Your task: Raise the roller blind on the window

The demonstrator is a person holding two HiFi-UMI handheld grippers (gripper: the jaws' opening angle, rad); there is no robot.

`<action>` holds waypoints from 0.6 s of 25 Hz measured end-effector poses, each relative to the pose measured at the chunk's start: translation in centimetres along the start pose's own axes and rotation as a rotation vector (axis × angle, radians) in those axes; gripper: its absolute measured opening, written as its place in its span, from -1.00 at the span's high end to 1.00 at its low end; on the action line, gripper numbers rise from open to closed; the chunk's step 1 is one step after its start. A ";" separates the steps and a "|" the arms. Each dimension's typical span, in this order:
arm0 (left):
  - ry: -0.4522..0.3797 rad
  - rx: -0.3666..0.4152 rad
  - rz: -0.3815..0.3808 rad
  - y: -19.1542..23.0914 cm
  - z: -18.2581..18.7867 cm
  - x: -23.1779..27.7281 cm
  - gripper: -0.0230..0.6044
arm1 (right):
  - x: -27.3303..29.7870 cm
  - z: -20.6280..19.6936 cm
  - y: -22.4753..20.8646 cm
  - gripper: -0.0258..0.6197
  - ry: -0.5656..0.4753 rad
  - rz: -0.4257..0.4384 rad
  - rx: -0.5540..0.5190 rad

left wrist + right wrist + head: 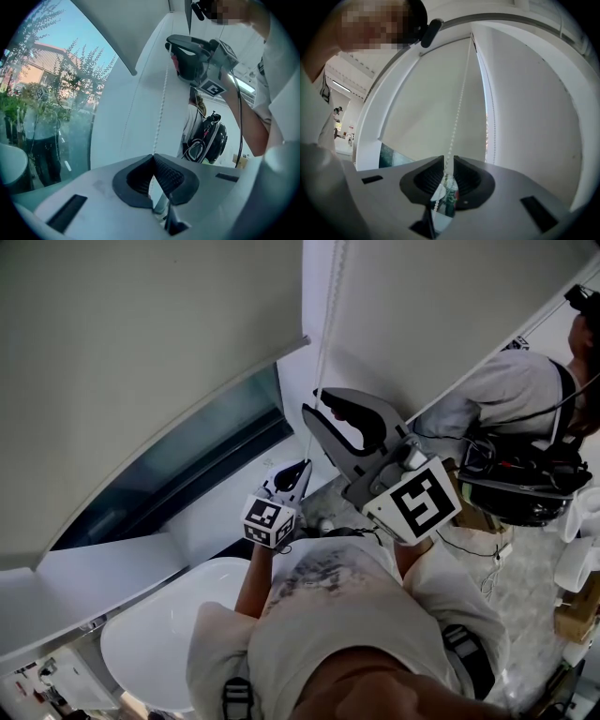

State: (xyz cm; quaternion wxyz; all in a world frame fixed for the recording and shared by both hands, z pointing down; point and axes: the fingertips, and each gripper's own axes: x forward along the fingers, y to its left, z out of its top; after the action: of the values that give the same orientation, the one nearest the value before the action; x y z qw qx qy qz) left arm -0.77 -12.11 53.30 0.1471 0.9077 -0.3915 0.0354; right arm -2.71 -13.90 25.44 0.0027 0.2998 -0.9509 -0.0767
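Observation:
The pale roller blind [141, 352] covers the upper part of the window, and its bottom bar slants above the dark glass [187, 465]. Its white bead chain [325, 324] hangs beside the frame. My right gripper [312, 402] is up at the chain. In the right gripper view the chain [458, 108] runs through a narrow gap between the jaws, so my right gripper [446, 159] stands slightly open around it. My left gripper [303, 468] is lower down. In the left gripper view the chain [162, 108] runs down to my left gripper [152, 157], whose jaw tips meet on it.
A white window frame [140, 117] stands between the glass and the chain. A round white table [159, 634] is below on the left. Another person [525, 390] carrying dark gear stands close on the right, with boxes and cables on the floor there.

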 end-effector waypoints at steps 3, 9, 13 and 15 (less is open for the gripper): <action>-0.003 0.003 0.001 -0.1 0.0 -0.1 0.90 | -0.1 0.3 0.0 0.70 0.010 0.013 0.027; -0.005 0.002 0.003 -0.2 -0.2 -0.1 0.90 | -0.7 0.1 0.2 0.73 -0.033 0.027 0.113; 0.026 -0.014 0.002 0.0 -1.7 0.2 0.90 | -0.5 -1.4 0.4 0.73 -0.025 0.025 0.112; 0.039 -0.029 0.000 0.0 -2.6 0.2 0.90 | -0.6 -2.2 0.6 0.73 -0.017 0.025 0.113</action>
State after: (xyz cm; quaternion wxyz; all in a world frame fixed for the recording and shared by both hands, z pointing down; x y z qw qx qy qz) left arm -0.52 -11.45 55.80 0.1680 0.9046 -0.3890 0.0473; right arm -2.46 -13.38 27.68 -0.0214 0.2871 -0.9573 -0.0255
